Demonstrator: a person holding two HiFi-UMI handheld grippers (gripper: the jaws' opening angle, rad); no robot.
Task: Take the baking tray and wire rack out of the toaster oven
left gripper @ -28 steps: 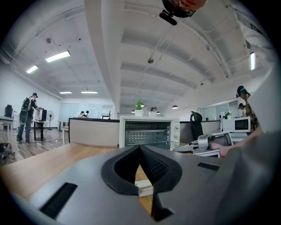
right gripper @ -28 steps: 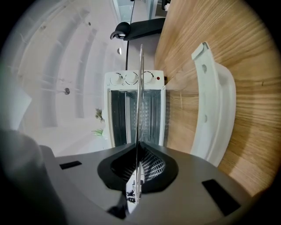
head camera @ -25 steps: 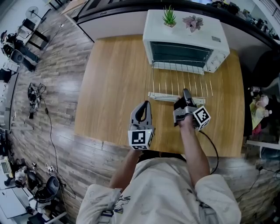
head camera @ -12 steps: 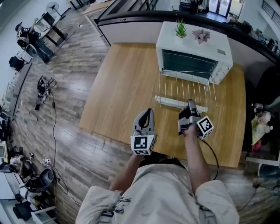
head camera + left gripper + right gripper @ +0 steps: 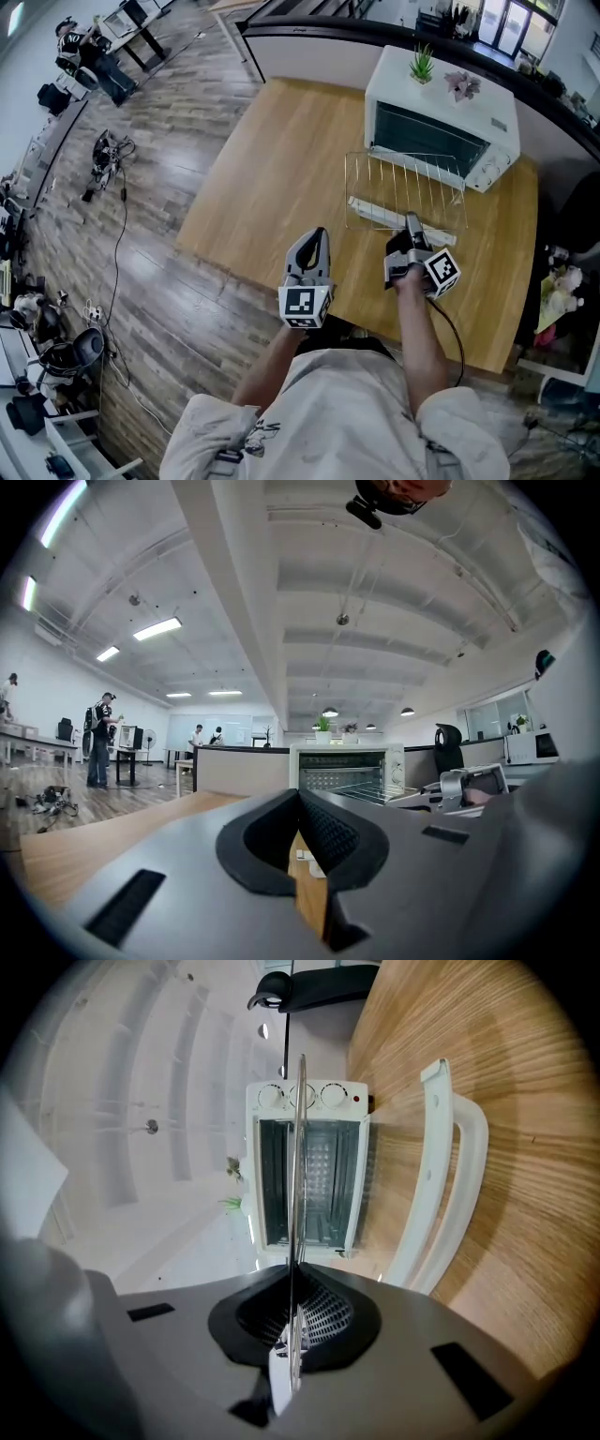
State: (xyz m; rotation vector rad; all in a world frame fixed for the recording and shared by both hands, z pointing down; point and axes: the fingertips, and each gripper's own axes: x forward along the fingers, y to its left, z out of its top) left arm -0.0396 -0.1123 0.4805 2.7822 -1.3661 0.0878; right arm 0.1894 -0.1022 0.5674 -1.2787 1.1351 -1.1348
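Wire rack (image 5: 405, 187), thin silver rods, from the head view: pinched at its near edge by the right claw (image 5: 410, 223) and held over the dropped white door (image 5: 375, 212) of the white box-shaped toaster oven (image 5: 441, 98), far edge just at the oven mouth. Left claw (image 5: 316, 236) apart to the left, above the pale wooden counter (image 5: 272, 178). Wide bare wood on the left for setting down; near counter edge close to both hands.

From the left gripper view: left claw (image 5: 300, 797) pressed together on nothing, pointing level toward the oven (image 5: 347, 769).

From the right gripper view: right claw (image 5: 292, 1277) clamped on the wire rack (image 5: 300, 1147), seen edge-on, in line with the oven (image 5: 333, 1096). Best drawn straight back and kept level, clear of the curved white door handle (image 5: 457, 1166). Baking tray not made out in any view.
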